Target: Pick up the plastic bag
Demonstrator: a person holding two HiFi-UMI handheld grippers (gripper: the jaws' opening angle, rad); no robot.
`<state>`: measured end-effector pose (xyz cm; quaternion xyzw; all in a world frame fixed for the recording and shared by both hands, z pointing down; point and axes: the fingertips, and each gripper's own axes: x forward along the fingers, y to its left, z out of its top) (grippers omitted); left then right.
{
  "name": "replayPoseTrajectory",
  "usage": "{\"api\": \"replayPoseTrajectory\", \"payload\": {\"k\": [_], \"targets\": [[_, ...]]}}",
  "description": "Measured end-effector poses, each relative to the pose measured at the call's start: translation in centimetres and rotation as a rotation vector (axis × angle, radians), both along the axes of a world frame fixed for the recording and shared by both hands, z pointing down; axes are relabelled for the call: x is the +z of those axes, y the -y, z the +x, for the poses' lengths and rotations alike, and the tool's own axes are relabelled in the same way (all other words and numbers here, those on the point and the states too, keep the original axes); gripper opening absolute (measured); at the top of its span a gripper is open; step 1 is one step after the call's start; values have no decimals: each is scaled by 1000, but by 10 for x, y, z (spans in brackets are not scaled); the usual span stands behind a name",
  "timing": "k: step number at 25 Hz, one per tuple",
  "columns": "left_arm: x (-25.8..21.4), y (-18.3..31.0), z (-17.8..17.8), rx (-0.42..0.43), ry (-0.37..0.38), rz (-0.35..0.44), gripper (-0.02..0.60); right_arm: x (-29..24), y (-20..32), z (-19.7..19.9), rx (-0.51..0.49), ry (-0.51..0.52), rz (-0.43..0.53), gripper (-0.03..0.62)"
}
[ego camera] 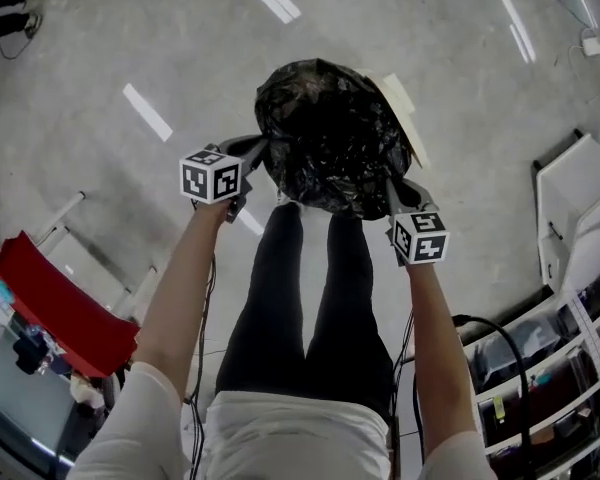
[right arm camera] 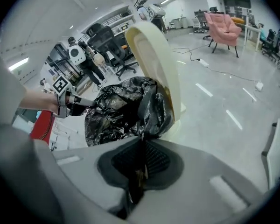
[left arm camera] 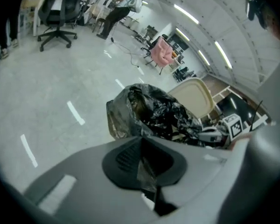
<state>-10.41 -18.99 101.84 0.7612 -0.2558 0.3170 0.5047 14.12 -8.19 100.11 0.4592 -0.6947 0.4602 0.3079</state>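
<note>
Holding the crumpled black plastic bag (ego camera: 325, 133) by its rim, you have your left gripper (ego camera: 258, 152) clamped shut on a fold at its left edge and your right gripper (ego camera: 393, 194) pinched on its right edge. It hangs between them before your legs (ego camera: 310, 298), a cream plastic lid (ego camera: 406, 110) just behind.

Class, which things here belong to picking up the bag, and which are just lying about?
Job: crumpled black plastic bag; left gripper, right gripper, both shut on it.
Lying about: cream rounded plastic panel; red flat panel; pink armchair; black office chair.
</note>
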Motion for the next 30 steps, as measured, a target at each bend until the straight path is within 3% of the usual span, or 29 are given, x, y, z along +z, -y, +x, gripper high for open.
{"api": "replayPoseTrajectory", "payload": {"k": [12, 19, 23, 30], "targets": [[-173, -39, 5, -31, 13, 94, 6, -154, -13, -13, -90, -4, 69, 3], [-273, -57, 13, -46, -3, 165, 6, -246, -17, -2, -93, 16, 143, 3], [-320, -69, 19, -35, 1, 213, 6, -299, -21, 6, -110, 34, 211, 3], [-413, -79, 19, -109, -29, 315, 6, -397, -23, 22, -107, 117, 361, 2]]}}
